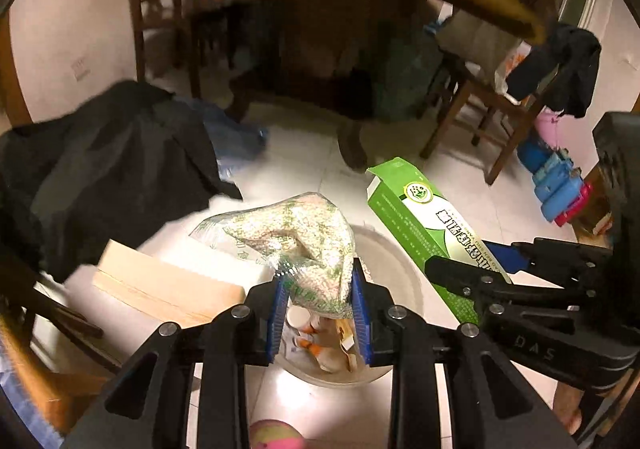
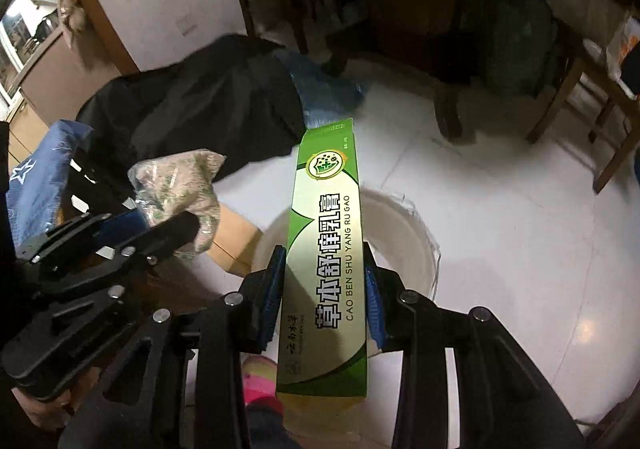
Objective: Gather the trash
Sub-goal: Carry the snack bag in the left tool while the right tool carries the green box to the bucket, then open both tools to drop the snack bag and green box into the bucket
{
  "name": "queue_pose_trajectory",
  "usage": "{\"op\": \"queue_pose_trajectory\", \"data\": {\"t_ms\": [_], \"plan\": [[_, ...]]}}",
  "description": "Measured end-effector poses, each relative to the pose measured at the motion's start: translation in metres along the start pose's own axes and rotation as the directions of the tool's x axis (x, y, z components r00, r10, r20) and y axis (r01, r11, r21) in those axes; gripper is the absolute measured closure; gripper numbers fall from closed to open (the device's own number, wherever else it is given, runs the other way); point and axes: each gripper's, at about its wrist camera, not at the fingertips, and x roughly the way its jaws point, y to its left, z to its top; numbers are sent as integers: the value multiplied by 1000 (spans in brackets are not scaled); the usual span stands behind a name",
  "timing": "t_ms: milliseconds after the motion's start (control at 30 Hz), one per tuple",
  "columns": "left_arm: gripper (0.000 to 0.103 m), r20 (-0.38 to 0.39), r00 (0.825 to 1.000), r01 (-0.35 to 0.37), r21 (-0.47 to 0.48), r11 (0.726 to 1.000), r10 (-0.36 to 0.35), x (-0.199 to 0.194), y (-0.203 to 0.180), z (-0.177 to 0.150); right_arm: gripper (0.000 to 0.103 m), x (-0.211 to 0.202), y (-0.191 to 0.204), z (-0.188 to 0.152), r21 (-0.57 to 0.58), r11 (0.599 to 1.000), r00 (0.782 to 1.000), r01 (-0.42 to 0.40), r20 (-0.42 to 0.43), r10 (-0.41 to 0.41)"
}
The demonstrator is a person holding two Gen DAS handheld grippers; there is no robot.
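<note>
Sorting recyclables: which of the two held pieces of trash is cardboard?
The green box in the right hand-held gripper: stiff, printed, far flap open. The left hand-held gripper pinches a crumpled clear plastic bag.

Green box (image 2: 326, 245) w/ white swoosh, black lettering, round green-yellow badge. Clear bag (image 1: 298, 239) speckled off-white w/ green print. White bucket (image 2: 416, 233). Black hand-held grippers w/ blue pads (image 1: 362, 315). Glossy white floor tiles (image 2: 500, 217). Black jacket (image 1: 100, 165).
</note>
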Motion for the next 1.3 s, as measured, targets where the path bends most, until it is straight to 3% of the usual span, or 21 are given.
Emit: {"op": "queue_pose_trajectory", "data": {"t_ms": [233, 500, 800, 1067, 1300], "plan": [[73, -97, 995, 11, -18, 1000, -13, 65, 10, -18, 69, 38, -25, -3, 29, 1000, 996, 11, -91, -9], [73, -150, 989, 5, -17, 1000, -7, 104, 19, -31, 69, 70, -39, -5, 56, 998, 988, 6, -153, 3], [71, -162, 987, 11, -7, 1000, -12, 117, 20, -31, 67, 82, -44, -7, 79, 997, 987, 4, -160, 9], [55, -152, 988, -3, 14, 1000, 5, 112, 17, -30, 55, 80, -49, -9, 94, 996, 990, 7, -140, 7], [53, -138, 990, -15, 6, 1000, 16, 100, 19, -28, 55, 76, -53, -12, 101, 995, 991, 20, -134, -6]]}}
